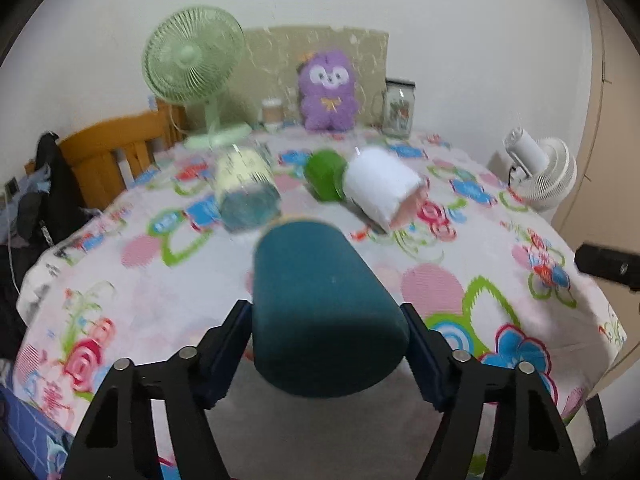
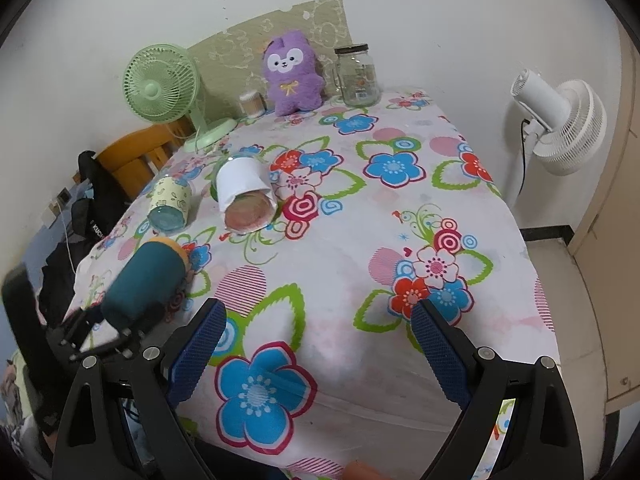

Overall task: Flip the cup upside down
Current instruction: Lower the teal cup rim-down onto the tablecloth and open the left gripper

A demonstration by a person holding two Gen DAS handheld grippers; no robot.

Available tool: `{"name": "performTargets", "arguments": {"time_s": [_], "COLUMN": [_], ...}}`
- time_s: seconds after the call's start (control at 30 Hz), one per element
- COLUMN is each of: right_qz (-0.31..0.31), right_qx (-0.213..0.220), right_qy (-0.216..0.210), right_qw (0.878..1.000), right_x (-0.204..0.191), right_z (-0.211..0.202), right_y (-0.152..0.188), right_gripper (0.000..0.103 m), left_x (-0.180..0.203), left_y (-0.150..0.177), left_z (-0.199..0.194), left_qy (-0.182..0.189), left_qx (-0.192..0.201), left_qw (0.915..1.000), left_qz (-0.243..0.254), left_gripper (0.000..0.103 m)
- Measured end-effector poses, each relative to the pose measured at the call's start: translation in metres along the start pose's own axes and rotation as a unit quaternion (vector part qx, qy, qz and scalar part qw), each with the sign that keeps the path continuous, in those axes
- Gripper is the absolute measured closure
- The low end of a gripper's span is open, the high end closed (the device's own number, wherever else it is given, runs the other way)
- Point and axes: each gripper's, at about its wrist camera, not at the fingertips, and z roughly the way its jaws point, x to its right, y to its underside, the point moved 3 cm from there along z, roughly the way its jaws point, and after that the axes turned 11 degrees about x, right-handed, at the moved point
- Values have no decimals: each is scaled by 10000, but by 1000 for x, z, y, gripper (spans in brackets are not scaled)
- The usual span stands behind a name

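L gripper (image 1: 326, 344) is clamped w/ both blue pads on the dark teal cylindrical cup (image 1: 320, 308), held off the flowered tablecloth (image 2: 360, 240) near its front-left edge, cup lying roughly horizontal, one end toward the cam, the other pointing away; the right-wrist view shows a yellowish rim at that far end (image 2: 170, 244), so prob. the mouth, can't be sure. R gripper (image 2: 318, 344) hangs over the cloth's near edge, fingers wide apart, nothing btwn them. Farther back lie a white-wrapped cup (image 2: 244, 192) and a pale yellow printed cup (image 2: 170, 204), both on their sides. Judging by the tilt, this is mid-flip: next calls for more wrist roll till mouth faces down, then lower flat onto cloth & release. Risk: cup slipping in the pads.
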Motion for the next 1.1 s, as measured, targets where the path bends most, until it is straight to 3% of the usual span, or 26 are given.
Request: {"name": "performTargets", "arguments": {"time_s": [0.53,0.7,1.1], "right_qz": [-383,-600,-708], "right_qx": [10,-7,20], "right_qy": [-326,-419,-491], "right_qw": [9987,9973,9963], "right_x": [-41,-59,-73], "right_z": [-1,2,0], "right_y": [-3,-1,-2], "right_gripper": [8,8,8], "left_x": [-33,-35,-32], "left_y": [-51,-64,-57], "left_z": [-33,-45,-44], "left_qy": [-168,-70,-18], "left_qx": [623,597,385], "left_qw": [9979,9981,9992], "left_qz": [-70,-124,-125], "left_gripper": [36,37,37]}}
